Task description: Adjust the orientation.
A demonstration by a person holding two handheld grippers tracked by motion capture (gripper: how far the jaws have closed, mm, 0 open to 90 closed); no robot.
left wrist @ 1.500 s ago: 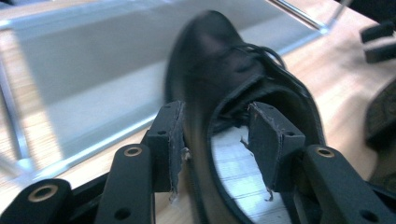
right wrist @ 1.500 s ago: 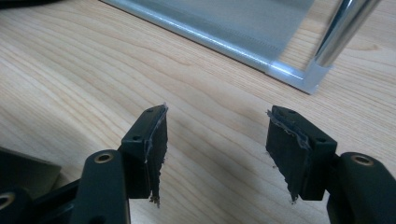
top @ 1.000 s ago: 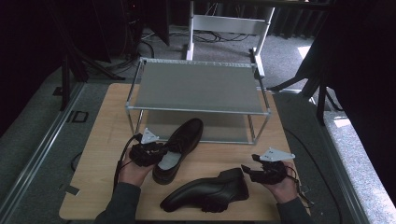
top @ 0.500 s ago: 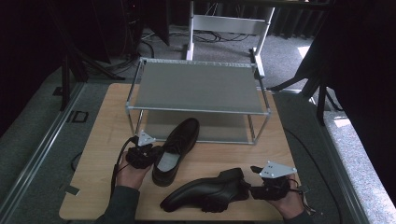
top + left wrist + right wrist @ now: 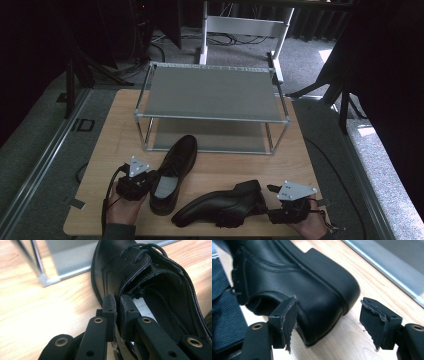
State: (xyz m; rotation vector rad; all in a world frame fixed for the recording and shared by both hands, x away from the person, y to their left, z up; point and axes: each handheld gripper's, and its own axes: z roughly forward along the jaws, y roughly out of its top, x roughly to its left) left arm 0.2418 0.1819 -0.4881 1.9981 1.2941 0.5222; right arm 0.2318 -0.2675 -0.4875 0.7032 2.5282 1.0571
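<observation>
Black leather dress shoe point(image 5: 140, 287): rim pinched by left gripper point(image 5: 116, 305). Right gripper point(image 5: 329, 322) wide open around toppled shoe's point(image 5: 294, 282) heel.

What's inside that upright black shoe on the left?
Inside the shoe a pale insole shows. The left tool grips its side wall. The toe end is hidden under the laces.

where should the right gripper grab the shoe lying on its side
Take the tipped shoe at its heel, coming from behind. It lies on its side with the heel counter facing the open right gripper, so one jaw can likely slip inside the opening and the other outside.
</observation>
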